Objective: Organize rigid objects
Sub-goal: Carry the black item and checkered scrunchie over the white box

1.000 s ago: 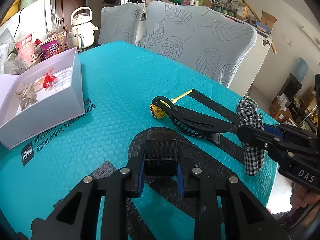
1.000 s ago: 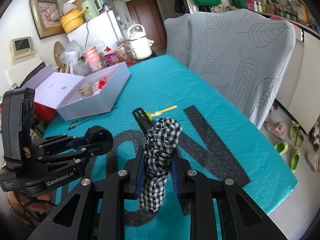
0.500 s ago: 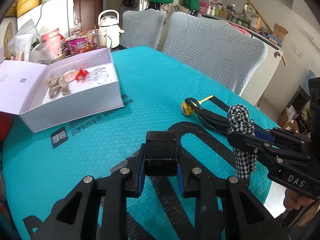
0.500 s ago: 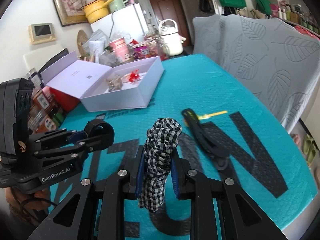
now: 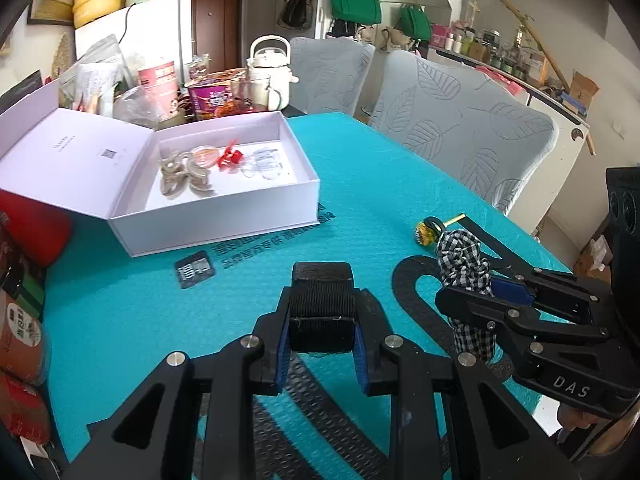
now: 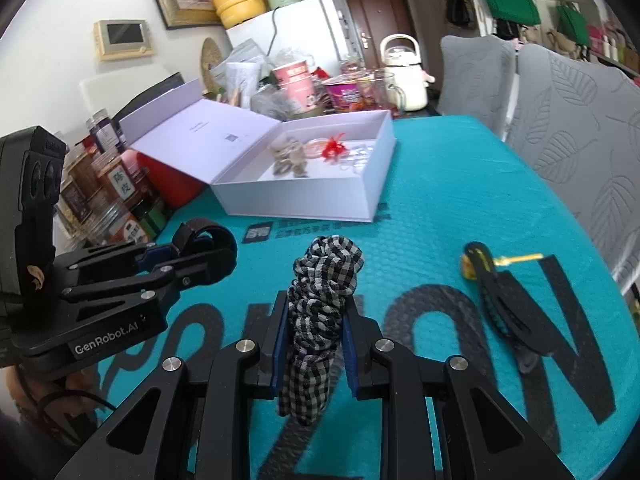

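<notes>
Holding one scrunchie [image 6: 324, 280] per tool [image 6: 314, 344].

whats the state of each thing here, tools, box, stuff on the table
left tool: shut on a black ribbed elastic band, held above the table
right tool: shut on a black-and-white checked fabric scrunchie, held above the table
white cardboard gift box: lid open, small hair accessories inside
black plastic hair clip: lying flat on the teal mat
yellow lollipop: lying on the teal bubble mat
</notes>
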Available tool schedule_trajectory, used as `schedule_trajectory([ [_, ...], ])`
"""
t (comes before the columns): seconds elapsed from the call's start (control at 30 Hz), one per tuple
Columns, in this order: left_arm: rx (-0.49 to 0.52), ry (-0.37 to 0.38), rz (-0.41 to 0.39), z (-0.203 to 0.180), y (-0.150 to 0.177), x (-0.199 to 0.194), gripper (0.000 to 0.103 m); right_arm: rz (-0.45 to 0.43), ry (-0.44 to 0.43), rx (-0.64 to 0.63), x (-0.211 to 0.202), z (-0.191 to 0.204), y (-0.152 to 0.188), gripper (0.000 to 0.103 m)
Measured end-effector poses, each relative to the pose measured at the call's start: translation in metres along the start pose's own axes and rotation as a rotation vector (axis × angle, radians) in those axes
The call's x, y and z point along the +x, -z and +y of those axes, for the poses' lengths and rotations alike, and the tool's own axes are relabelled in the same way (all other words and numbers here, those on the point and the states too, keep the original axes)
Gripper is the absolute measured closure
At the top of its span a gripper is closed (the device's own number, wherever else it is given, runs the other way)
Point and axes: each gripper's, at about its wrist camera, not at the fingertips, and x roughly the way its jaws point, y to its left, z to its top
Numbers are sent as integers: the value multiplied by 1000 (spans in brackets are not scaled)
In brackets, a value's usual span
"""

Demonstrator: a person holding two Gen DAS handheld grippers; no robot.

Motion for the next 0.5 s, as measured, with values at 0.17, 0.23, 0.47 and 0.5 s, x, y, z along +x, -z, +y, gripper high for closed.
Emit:
schedule_trajectory([
  [0.17,-25,-31,-12,18,-1,-8,78,16,-39,-25,13,18,-6,80],
  [0.23,-36,-41,-13,25,-1,-11,78,25,-52,-38,19,25,-8,80],
  [0.47,-60,-77,-15,48,-3,-17,78,45,-82,-71,34,42,-19,80],
  [0.5,-62,-82,-15,51,-4,-17,78,46,-84,-77,36,44,-21,80],
])
